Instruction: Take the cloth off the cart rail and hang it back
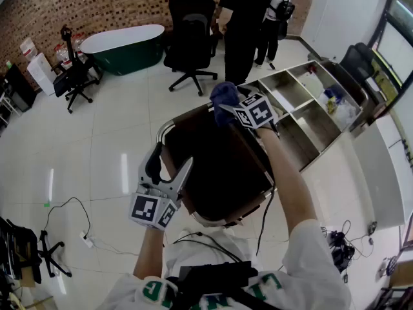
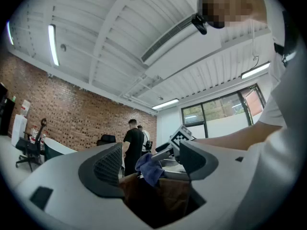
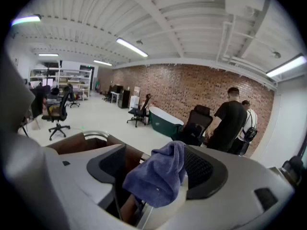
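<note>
A blue cloth (image 1: 222, 95) is bunched at the far rail of a brown-topped cart (image 1: 219, 173). My right gripper (image 1: 227, 106) reaches to it with its jaws wide apart. In the right gripper view the cloth (image 3: 160, 178) lies between the jaws of the right gripper (image 3: 153, 163), leaning on the right-hand pad (image 3: 199, 169) and clear of the left-hand one. My left gripper (image 1: 171, 157) hovers open over the cart's near left corner, holding nothing. From the left gripper view (image 2: 151, 155) the cloth (image 2: 149, 167) shows draped over the cart's far edge.
The cart's chrome rail (image 1: 169, 125) curves round its far left corner. A tipped shelf unit (image 1: 303, 108) lies right of the cart. Two people (image 1: 245, 18), a black office chair (image 1: 190, 31) and a green bathtub (image 1: 126, 44) stand beyond. Cables (image 1: 71, 212) trail on the floor.
</note>
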Demonstrator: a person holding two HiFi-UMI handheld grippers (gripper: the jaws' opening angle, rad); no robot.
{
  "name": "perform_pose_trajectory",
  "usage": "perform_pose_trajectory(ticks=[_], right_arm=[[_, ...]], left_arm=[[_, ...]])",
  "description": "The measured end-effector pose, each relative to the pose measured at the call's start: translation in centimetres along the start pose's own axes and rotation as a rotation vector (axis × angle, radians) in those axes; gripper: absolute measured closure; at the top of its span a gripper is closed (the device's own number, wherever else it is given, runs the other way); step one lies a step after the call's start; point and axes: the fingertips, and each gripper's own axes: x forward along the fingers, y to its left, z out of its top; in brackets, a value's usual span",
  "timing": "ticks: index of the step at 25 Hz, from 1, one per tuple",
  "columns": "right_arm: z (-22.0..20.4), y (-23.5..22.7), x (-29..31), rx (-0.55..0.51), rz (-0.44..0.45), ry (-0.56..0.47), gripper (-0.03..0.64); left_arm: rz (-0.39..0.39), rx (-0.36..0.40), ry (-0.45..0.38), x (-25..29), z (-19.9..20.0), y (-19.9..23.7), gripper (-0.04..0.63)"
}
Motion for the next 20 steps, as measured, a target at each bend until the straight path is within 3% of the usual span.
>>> perform_pose_trajectory(ticks=[3,8,10,15,20], right_arm=[[-2.6,-1.2,3.1,-0.06,-0.018,0.18,0.23],[-5.8,-1.9,5.7,-0.117,-0.038,0.351,0.23],[-6.9,-2.1,5.8,-0.156,-0.059,0.391,0.302],[-6.8,-2.4,4.6,-0.076,-0.115,0.309,0.493],[-0.6,-1.6,-0.1,-0.025,-0.123,0.039,0.514]], left_arm=[[0.003,0.002,-0.012,-0.6,0.8,0.1,0.238],[0.028,0.004,-0.023,-1.6,1.5,1.2,0.239],[0.034,0.003,-0.021,-1.9,1.5,1.4,0.238],[0.02,-0.011,-0.02,-2.5,1.4,1.6,0.239],[-0.022,-0.025,-0.027,-1.6,1.4,1.0,0.238]])
